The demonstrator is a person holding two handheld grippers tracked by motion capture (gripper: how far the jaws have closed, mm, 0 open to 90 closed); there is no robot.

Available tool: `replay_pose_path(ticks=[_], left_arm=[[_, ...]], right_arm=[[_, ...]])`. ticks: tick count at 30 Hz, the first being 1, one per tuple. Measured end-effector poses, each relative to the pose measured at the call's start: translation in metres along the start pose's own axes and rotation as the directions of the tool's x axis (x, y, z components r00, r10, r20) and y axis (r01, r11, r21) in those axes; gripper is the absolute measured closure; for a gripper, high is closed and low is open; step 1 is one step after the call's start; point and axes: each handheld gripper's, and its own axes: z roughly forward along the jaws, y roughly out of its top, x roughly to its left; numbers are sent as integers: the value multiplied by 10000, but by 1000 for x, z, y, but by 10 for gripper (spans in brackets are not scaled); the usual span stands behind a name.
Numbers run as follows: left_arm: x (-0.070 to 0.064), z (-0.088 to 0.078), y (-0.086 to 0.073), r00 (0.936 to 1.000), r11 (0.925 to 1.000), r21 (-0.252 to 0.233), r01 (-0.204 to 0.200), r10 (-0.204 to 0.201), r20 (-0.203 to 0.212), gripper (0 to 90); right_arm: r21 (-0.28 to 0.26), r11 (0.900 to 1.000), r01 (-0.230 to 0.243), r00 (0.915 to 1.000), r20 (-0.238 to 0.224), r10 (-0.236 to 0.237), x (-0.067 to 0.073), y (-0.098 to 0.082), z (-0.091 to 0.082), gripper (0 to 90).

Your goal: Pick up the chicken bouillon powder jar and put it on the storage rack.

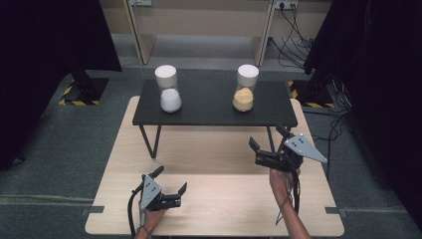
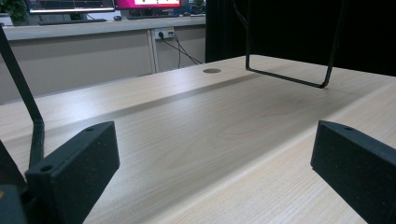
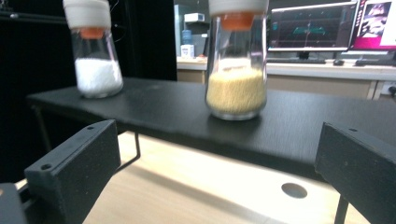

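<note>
Two glass jars with white lids stand on a black shelf (image 1: 209, 107). One jar holds white grains (image 1: 169, 97) (image 3: 97, 74); the other holds yellow grains (image 1: 244, 97) (image 3: 236, 88). My right gripper (image 1: 267, 137) (image 3: 215, 163) hovers open in front of the shelf's right end, facing the yellow jar, with nothing between its jaws. Low over the near left of the wooden table (image 1: 224, 199), my left gripper (image 1: 170, 180) (image 2: 215, 158) is open and empty, pointing right across the tabletop.
The shelf stands on thin black wire legs (image 1: 151, 142) (image 2: 322, 84) on the table's far half. A round cable hole (image 2: 212, 71) (image 3: 294, 190) is cut in the tabletop. Grey carpet, dark curtains and loose cables (image 1: 293, 35) surround the table.
</note>
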Motion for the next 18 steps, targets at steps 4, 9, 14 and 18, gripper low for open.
replay_pose_path(ticks=[4, 9, 14, 18], left_arm=[[0, 0, 0, 10000, 10000, 2, -8, 8, 0, 2], [0, 0, 0, 10000, 10000, -2, -3, 3, -2, 2], [0, 0, 0, 10000, 10000, 0, 22, -22, -3, 2], [0, 0, 0, 10000, 10000, 9, 8, -8, 0, 2]], right_arm=[[-28, 9994, 331, 9992, -220, -332, -2, -14, -7, 1], [-131, 9993, 364, 9988, -338, -368, -4, -32, -15, 0], [-297, 9993, 238, 9987, -441, -251, -5, -51, -21, 1], [-175, 9998, 135, 9986, -515, -144, -3, -65, -24, 1]])
